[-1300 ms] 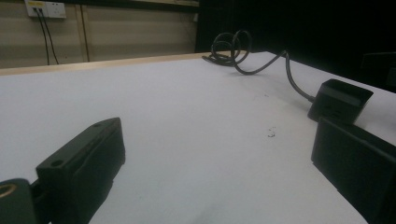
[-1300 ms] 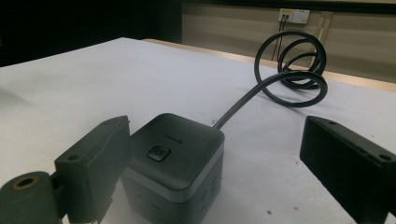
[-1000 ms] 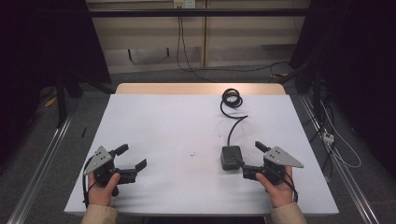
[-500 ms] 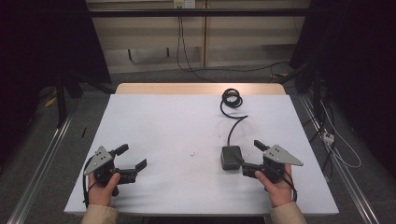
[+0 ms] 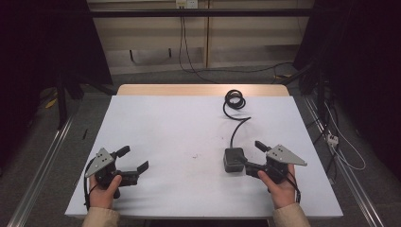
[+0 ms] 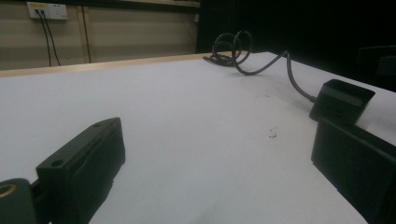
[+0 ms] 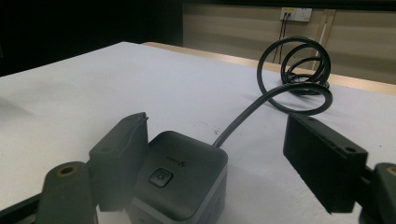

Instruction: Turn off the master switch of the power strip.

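**Right jaws straddling the cube, nothing pinched yet**

Your right gripper [image 5: 249,156] sits at the near right of the white table [image 5: 165,127] with its jaws spread wide. In the right gripper view one jaw stands right against the side of the small dark grey plastic cube with a button on its top face [image 7: 180,179], while the other jaw is well clear on the far side. Whether that near jaw actually touches the cube is hard to tell from this angle.

The cube's thick black cable [image 5: 235,130] runs away from it toward the far edge and ends in a loose coil [image 5: 234,99].

Your left gripper [image 5: 131,163] rests at the near left, jaws spread and empty, well apart from the cube.

Watch these if you close in:
- With one jaw so near and the other far off, closing would likely shove the cube sideways before it is caught.
- The stiff cable may resist a lift and twist the cube in your grip.
- A jaw riding onto the top face could press the button.
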